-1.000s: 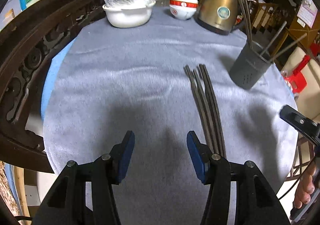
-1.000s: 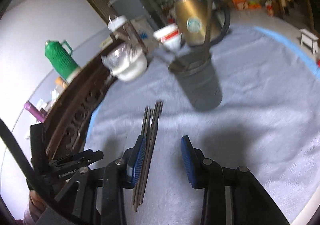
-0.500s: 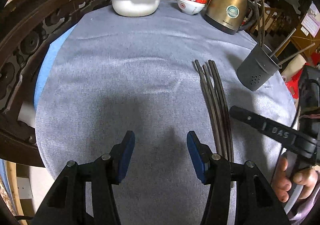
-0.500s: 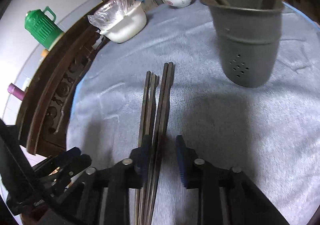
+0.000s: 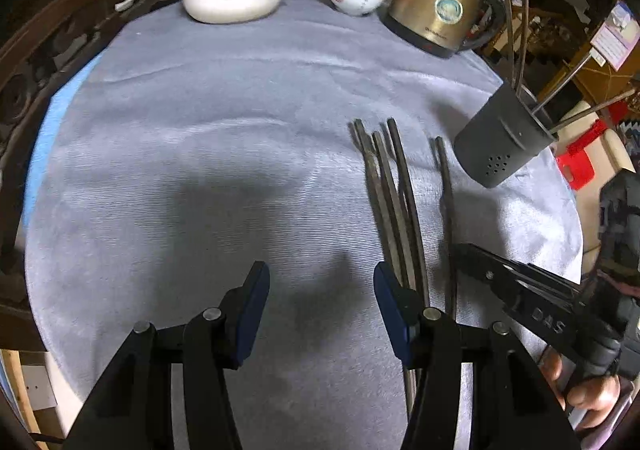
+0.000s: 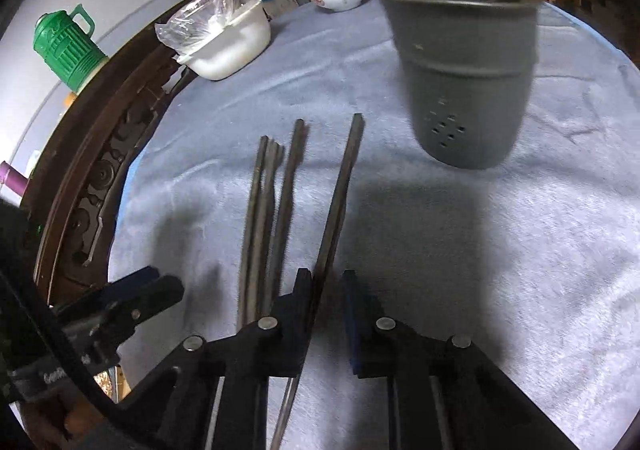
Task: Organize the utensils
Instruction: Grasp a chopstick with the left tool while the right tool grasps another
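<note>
Right gripper (image 6: 327, 290) jaws closing around one chopstick (image 6: 340, 190); three loose chopsticks (image 6: 264, 210) beside it left, several already in holder (image 6: 468, 82) ahead; left gripper (image 5: 320, 294) apart, empty

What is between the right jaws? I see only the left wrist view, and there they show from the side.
Observer: One chopstick is between the jaws of the right gripper. The jaws are closing; the chopstick lies against the left pad, and a gap remains to the other pad.
Operator: Are the other chopsticks inside the jaws too?
Observer: No. The other three chopsticks lie on the cloth outside the jaws, to the left in the right wrist view.
Operator: Does anything stand behind the dark wooden rail?
Observer: Yes, a green jug with a handle stands there.
</note>
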The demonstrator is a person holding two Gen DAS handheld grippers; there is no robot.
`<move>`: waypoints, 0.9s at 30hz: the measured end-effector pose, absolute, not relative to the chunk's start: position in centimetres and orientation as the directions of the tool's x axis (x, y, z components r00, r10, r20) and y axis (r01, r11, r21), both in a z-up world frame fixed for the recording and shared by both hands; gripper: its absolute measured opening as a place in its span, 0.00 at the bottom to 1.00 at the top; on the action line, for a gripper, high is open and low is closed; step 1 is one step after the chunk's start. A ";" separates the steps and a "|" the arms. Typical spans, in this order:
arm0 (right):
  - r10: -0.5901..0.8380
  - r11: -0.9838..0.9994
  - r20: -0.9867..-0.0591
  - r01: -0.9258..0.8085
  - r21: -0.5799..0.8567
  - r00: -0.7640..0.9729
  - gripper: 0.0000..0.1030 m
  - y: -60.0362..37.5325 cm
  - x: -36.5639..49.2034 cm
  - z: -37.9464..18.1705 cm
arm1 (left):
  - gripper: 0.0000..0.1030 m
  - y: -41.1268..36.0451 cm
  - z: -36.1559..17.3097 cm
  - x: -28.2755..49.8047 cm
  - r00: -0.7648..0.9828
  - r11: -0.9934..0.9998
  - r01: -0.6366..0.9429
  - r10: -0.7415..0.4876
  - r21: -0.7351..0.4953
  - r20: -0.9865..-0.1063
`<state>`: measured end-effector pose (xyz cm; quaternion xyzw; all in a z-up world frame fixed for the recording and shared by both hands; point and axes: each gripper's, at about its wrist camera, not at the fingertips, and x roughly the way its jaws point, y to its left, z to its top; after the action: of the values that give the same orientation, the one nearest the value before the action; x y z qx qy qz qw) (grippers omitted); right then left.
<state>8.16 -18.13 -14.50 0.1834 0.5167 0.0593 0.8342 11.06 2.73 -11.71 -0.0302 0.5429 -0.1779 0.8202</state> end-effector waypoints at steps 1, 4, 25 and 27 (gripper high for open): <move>0.290 0.924 -0.841 0.094 0.370 0.458 0.17 -18.3 8.1 -14.5 | 0.53 2.4 -11.9 11.3 0.337 0.935 0.257 -0.322 -0.243 -0.885; 0.286 0.924 -0.846 0.104 0.368 0.449 0.17 -18.9 7.7 -14.5 | 0.53 1.6 -12.1 11.5 0.318 0.927 0.267 -0.343 -0.264 -0.884; 0.307 0.919 -0.830 0.081 0.385 0.466 0.15 -19.3 7.0 -14.6 | 0.53 -0.8 -13.2 13.5 0.319 0.935 0.270 -0.314 -0.232 -0.894; 0.308 0.920 -0.829 0.077 0.385 0.467 0.15 -19.2 6.9 -14.6 | 0.53 -0.8 -13.1 13.8 0.311 0.931 0.266 -0.330 -0.252 -0.892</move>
<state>6.94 -19.25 -14.62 0.1881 0.5116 0.0691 0.8355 13.81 -0.80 -13.10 -0.0286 0.5575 -0.1841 0.8090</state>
